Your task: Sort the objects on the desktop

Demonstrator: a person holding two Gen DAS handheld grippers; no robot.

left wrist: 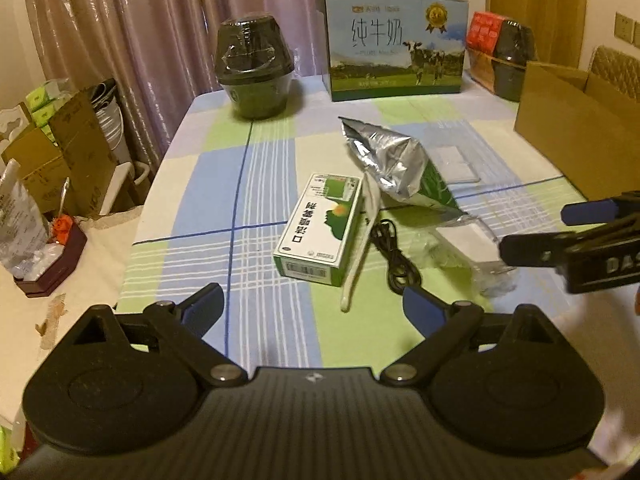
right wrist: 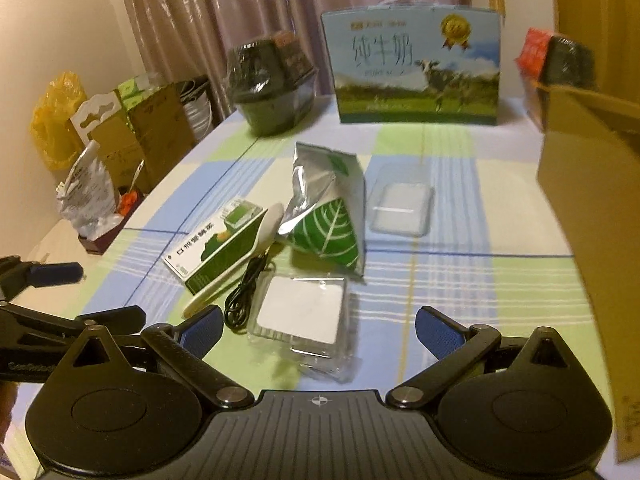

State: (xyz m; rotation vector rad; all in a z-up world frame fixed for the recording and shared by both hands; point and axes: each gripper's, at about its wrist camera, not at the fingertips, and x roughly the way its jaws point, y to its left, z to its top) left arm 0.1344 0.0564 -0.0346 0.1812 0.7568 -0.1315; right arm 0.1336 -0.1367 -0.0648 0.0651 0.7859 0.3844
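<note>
On the checked tablecloth lie a green-and-white box (left wrist: 320,228) (right wrist: 216,250), a white spoon-like stick (left wrist: 360,240) (right wrist: 240,264), a coiled black cable (left wrist: 394,256) (right wrist: 246,290), a silver pouch with a green leaf (left wrist: 396,168) (right wrist: 330,212), a white pad in a clear wrapper (left wrist: 468,248) (right wrist: 304,316) and a clear flat case (right wrist: 402,204) (left wrist: 456,164). My left gripper (left wrist: 314,306) is open just in front of the box and holds nothing. My right gripper (right wrist: 320,330) is open over the wrapped pad's near edge; in the left wrist view it (left wrist: 532,232) enters from the right.
A milk carton case (left wrist: 394,44) (right wrist: 416,66), a wrapped dark pot (left wrist: 254,70) (right wrist: 268,84) and a red-and-black pack (left wrist: 500,52) stand at the table's back. An open cardboard box (left wrist: 576,128) (right wrist: 592,184) stands at the right. Boxes and bags (left wrist: 60,152) crowd the left side.
</note>
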